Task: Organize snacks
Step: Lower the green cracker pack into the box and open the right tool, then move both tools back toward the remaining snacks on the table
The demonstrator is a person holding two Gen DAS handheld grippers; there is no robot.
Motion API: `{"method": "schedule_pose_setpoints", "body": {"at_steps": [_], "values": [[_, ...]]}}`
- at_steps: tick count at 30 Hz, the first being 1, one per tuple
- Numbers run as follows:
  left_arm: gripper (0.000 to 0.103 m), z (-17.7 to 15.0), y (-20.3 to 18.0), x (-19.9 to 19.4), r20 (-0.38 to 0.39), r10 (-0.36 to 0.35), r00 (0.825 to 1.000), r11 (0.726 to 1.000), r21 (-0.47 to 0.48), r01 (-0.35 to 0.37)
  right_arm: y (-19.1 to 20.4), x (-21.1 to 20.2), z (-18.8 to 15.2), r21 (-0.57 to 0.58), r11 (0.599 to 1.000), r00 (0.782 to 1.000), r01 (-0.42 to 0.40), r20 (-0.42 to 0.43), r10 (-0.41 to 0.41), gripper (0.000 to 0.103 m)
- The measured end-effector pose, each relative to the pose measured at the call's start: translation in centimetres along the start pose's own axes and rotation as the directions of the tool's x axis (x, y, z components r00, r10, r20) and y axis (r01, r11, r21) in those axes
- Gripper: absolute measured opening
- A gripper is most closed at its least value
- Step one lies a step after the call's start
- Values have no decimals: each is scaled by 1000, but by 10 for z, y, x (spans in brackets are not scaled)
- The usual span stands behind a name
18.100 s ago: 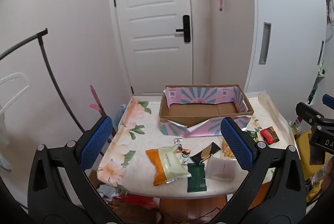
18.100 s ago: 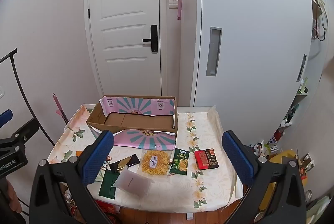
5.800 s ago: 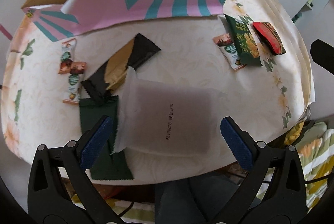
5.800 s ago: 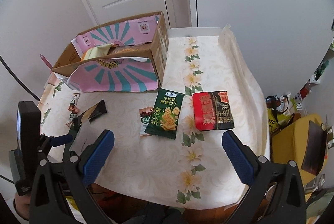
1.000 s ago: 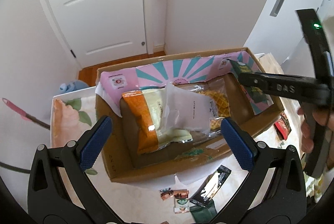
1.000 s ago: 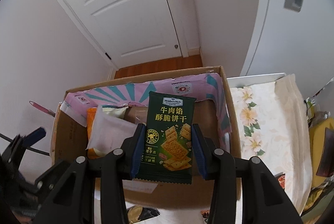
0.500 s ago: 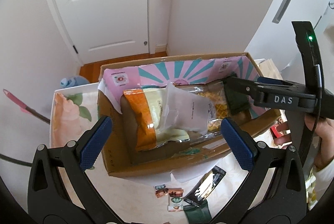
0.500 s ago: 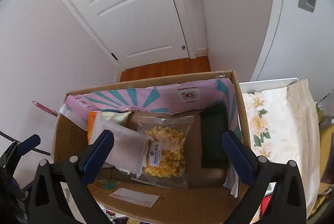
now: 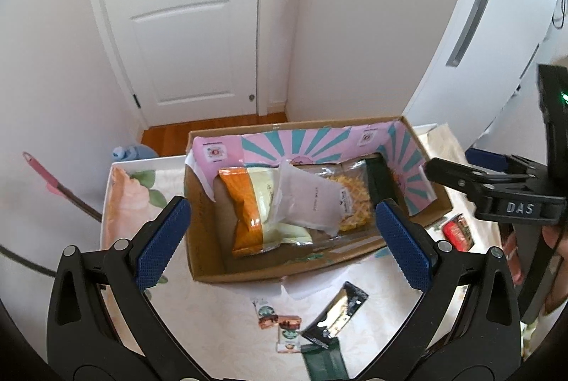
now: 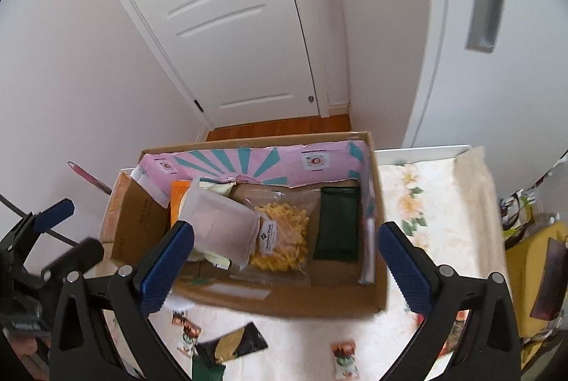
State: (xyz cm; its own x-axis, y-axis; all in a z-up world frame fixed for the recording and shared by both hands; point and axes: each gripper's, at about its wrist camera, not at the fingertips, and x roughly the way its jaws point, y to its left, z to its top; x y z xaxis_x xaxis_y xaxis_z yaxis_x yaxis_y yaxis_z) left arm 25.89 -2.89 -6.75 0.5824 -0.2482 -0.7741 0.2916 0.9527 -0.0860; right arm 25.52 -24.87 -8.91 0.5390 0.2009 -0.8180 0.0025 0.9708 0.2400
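Note:
A cardboard box with pink and teal flaps stands on the floral table; it also shows in the right wrist view. In it lie an orange and cream bag, a frosted white packet, a clear bag of yellow snacks and a dark green cracker packet at the right end. My left gripper is open and empty above the box's near side. My right gripper is open and empty above the box.
On the table in front of the box lie a black and gold packet, small sachets and a dark green packet. A red packet lies to the right of the box. A white door and walls stand behind the table.
One second ago my right gripper was shut on the green cracker packet; it let it go into the box's right end and has since pulled back. The left gripper also drew back slightly.

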Motion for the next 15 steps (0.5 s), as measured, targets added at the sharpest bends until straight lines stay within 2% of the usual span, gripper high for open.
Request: {"method": "schedule_pose_setpoints", "body": {"at_steps": [5, 9, 15], "values": [[103, -11, -6, -28, 33, 33, 999, 999, -31, -32, -1, -46, -15, -40, 997, 994, 62, 91, -58, 103], [103, -28, -18, -55, 68, 86, 994, 994, -66, -81, -1, -78, -32, -83, 993, 986, 81, 152, -68, 103], [103, -65, -40, -89, 86, 131, 988, 986, -119, -121, -14, -116, -63, -81, 994, 977, 76, 207, -57, 103]]}}
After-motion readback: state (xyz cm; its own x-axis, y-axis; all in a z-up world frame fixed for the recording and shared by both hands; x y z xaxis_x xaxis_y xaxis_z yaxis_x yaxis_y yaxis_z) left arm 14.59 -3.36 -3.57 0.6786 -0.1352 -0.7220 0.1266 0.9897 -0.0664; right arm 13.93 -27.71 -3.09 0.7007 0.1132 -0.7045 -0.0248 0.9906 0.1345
